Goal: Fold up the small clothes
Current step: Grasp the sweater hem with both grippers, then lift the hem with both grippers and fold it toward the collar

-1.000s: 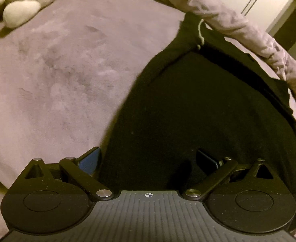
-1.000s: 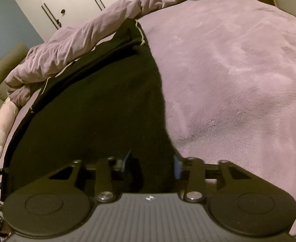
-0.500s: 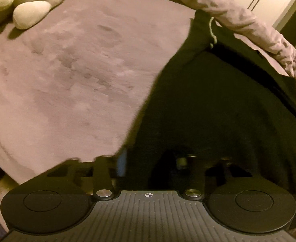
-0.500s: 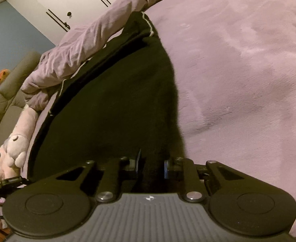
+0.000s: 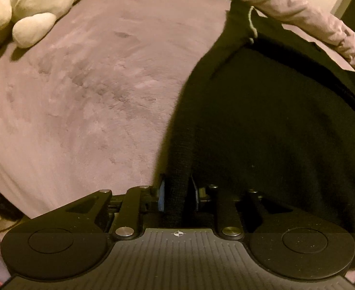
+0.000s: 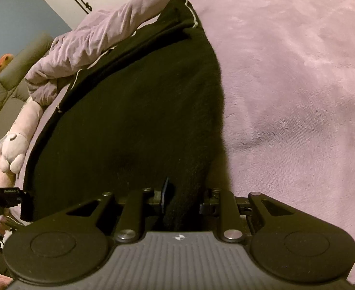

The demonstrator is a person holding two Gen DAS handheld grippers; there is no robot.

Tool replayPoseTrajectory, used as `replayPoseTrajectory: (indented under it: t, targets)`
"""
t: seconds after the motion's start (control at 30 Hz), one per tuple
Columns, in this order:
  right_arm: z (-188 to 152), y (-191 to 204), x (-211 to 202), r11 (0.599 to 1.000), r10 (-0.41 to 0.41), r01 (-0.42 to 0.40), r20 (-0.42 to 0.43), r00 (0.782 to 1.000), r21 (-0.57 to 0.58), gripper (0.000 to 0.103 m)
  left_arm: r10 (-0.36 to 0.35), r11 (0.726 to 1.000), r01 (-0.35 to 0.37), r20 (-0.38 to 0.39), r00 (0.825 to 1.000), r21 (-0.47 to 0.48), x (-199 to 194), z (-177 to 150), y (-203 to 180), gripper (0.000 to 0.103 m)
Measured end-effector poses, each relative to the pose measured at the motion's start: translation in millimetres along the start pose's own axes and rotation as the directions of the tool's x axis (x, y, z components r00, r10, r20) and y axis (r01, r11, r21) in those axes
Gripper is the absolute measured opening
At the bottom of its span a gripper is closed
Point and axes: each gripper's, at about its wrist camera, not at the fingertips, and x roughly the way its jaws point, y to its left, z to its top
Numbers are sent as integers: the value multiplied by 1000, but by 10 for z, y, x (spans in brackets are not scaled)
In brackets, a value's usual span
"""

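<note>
The black garment [image 5: 274,133] lies flat on the purple bed [image 5: 92,96], its long axis running from the near hem, where both claws sit, away toward twelve o'clock, where a white-trimmed end [image 6: 189,12] rests against a rumpled lilac blanket [image 6: 92,41]. From the left claw [image 5: 178,194] the cloth spreads off toward one and two o'clock; from the right claw [image 6: 184,199] it spreads toward ten and eleven. So each claw sits at one near corner, neither nearer than the other, and the fold, I would judge, goes away along that long axis.

The left claw is narrowed and closing, a rolled ridge of black hem pinched between its blue pads. The right claw is narrowed too, gripping a bunched fold at the garment's right edge. A plush toy [image 5: 29,12] lies at ten o'clock from the left claw, well apart from the cloth.
</note>
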Motion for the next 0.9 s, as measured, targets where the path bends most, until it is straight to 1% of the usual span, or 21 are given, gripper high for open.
replayPoseTrajectory:
  t: [0.17,0.3,0.33,0.4,0.57,0.6,0.67,0.7,0.73,0.77,0.8,0.83,0.87,0.9]
  targets:
    - [-13,1,4,1000,-10,10,0,1000,1,23,-3,1000,4,-8,1000,4,-9,0,12,24]
    - [-8,9,16,1000,-13,13,-5,1000,3,23,2,1000,-1,-16,1000,20,-22,-19,-5,26]
    - [-2,13,19,1000,-14,14,-8,1000,5,23,-4,1000,5,-25,1000,17,-29,-26,-5,26]
    - [8,25,18,1000,-15,15,-13,1000,-3,23,-26,1000,26,-45,999,12,-36,-40,10,29]
    - [9,45,36,999,-18,17,-26,1000,-27,23,-55,998,55,-70,996,7,-46,-75,48,29]
    - [9,49,38,999,-19,18,-29,999,-32,23,-57,998,58,-77,995,19,-47,-79,39,25]
    - [22,73,52,999,-23,21,-38,999,-43,22,-57,997,61,-90,994,50,-44,-75,10,21]
    - [32,91,57,998,-25,22,-47,999,-54,20,-54,996,61,-97,994,71,-47,-69,-14,15]
    - [39,108,54,997,-26,22,-53,998,-68,17,-55,993,66,-107,993,96,-52,-56,-41,12]
    - [57,128,47,996,-21,16,-60,998,-82,13,-55,991,69,-114,992,117,-68,-40,-66,10]
    - [89,138,37,997,-7,2,-68,998,-83,11,-75,988,91,-123,990,125,-101,-9,-82,10]
    - [128,138,9,997,18,-23,-70,997,-72,11,-119,984,134,-131,984,115,-151,31,-89,10]
    - [179,132,-25,997,55,-59,-69,996,-49,10,-167,979,180,-132,977,91,-218,94,-88,9]
    - [258,129,-68,994,101,-103,-62,993,-24,10,-219,973,226,-127,967,44,-298,197,-76,9]
